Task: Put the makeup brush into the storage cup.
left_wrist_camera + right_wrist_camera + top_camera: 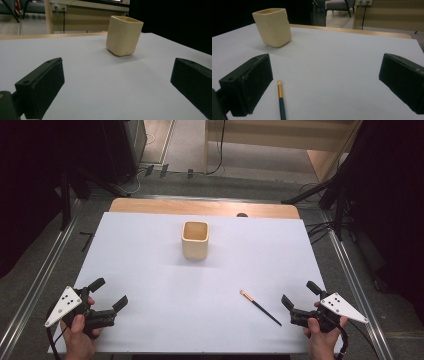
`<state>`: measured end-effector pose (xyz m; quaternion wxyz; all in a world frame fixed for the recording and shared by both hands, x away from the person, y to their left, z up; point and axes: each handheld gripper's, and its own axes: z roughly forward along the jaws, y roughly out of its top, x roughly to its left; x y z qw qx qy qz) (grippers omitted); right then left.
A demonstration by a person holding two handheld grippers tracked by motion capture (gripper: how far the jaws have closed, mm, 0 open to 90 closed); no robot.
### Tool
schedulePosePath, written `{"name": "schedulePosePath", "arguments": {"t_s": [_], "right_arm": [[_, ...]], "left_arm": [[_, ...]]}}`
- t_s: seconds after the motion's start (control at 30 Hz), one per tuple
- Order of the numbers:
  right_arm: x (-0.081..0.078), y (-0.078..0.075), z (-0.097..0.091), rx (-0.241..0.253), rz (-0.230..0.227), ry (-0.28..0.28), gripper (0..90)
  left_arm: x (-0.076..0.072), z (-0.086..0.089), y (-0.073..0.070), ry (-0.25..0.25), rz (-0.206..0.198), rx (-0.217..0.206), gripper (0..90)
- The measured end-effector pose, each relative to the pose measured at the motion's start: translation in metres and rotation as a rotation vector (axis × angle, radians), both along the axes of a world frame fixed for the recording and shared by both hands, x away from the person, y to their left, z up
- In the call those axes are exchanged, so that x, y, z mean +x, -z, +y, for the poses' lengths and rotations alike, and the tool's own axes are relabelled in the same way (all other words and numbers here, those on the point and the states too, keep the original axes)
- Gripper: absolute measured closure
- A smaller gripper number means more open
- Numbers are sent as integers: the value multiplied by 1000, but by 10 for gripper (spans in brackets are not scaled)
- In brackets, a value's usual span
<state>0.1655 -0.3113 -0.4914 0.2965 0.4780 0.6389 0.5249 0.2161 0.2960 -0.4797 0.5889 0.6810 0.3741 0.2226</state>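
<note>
Both the left gripper (110, 293) and the right gripper (299, 293) rest with jaws spread, holding nothing. A cream cup (195, 240) (unmarked, no legible writing) stands ahead between them; a thin brush (260, 307) lies just beside the right gripper's left jaw.

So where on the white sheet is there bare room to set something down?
Most of it: the wide patch between the cup and the left gripper, and both far corners. Tightest near the right gripper, where the brush lies.
</note>
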Motion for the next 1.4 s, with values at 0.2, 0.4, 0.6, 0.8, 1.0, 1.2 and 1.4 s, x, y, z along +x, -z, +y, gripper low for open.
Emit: {"name": "schedulePosePath", "arguments": {"t_s": [0.2, 0.4, 0.6, 0.8, 1.0, 1.2, 1.4], "right_arm": [[-2, -2, 6, -35, -5, -8, 0], [-3, -8, 14, -46, -7, -26, 0], [2, -16, 19, -47, 12, -48, 0], [11, -29, 26, -59, 42, -101, 3], [24, -40, 35, -83, 86, -150, 9], [36, -49, 47, -130, 134, -190, 46], [51, -54, 54, -179, 234, -245, 65]], "left_arm": [[2, -1, 1, 5, 3, 11, 0], [4, -2, 0, 10, 2, 24, 0], [4, -4, 0, 13, 1, 29, 0], [4, -8, 0, 25, -1, 44, 0], [4, -9, 0, 29, -6, 51, 0], [4, -9, 0, 32, -6, 57, 0], [4, -9, 0, 36, -7, 63, 0]]}}
